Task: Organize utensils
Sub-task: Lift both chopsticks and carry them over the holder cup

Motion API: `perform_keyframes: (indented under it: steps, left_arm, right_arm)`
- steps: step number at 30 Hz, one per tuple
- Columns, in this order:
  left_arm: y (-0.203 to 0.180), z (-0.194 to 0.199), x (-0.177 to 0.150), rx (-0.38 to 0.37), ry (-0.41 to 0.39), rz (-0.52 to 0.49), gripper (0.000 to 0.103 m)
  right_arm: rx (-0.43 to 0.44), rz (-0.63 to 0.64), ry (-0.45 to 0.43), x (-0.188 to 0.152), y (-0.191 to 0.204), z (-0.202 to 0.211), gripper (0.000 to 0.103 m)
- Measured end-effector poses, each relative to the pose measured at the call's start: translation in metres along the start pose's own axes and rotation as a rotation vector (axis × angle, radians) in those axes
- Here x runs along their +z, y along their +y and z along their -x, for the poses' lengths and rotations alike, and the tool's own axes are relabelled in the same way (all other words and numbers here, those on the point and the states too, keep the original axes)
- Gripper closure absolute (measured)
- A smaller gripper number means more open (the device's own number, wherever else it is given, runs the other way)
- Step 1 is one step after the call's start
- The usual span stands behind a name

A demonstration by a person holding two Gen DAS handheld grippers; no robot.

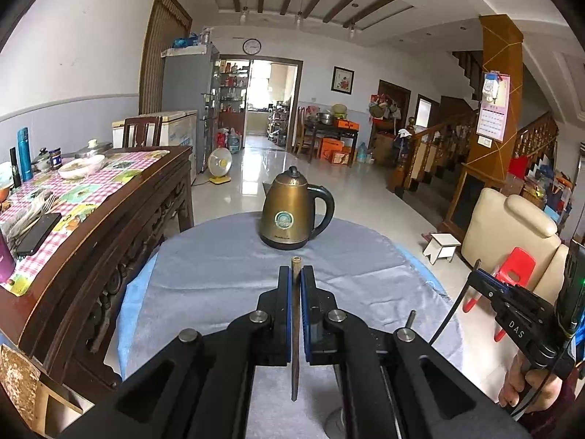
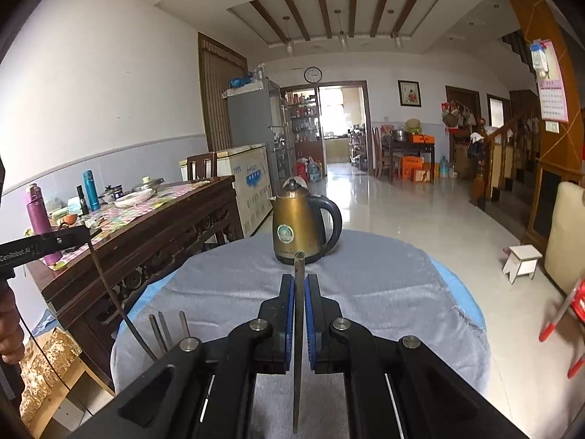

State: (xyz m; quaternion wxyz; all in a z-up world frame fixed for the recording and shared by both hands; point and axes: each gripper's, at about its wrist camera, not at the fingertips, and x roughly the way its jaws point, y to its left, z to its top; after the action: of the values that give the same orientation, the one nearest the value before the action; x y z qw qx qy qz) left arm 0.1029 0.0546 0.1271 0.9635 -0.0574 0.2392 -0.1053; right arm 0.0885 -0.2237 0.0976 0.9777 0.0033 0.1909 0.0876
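Left gripper (image 1: pixel 296 274) squeezed tight on a brown chopstick (image 1: pixel 295 329), right gripper (image 2: pixel 299 281) pinching a thin metal utensil (image 2: pixel 298 329), gold kettle (image 1: pixel 289 216) behind on grey cloth (image 1: pixel 219 267)

The left claw (image 1: pixel 296 274) filled the lower middle of its own view, both jaws drawn almost together with only a thin gap between the blue pads (image 1: pixel 289 303). The right claw (image 2: pixel 299 281) sat the same way in the lower middle of its view, jaws nearly closed. At the lower right edge of the left view, a bare hand (image 1: pixel 526 384) gripped the right claw's handle. At the far left edge of the right view, another hand (image 2: pixel 11 329) showed partly, cut off by the frame.
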Motion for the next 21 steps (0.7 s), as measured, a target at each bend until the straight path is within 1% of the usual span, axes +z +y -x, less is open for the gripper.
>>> perform_keyframes:
  steps: [8, 21]
  left_arm:
    - [-0.01, 0.015, 0.009, -0.022, -0.031, -0.008, 0.098]
    - [-0.032, 0.032, 0.014, -0.078, -0.047, -0.029, 0.098]
  right_arm:
    - [0.002, 0.035, -0.044, 0.016, 0.009, 0.021, 0.097]
    - [0.049, 0.061, -0.105, 0.031, 0.027, 0.051, 0.097]
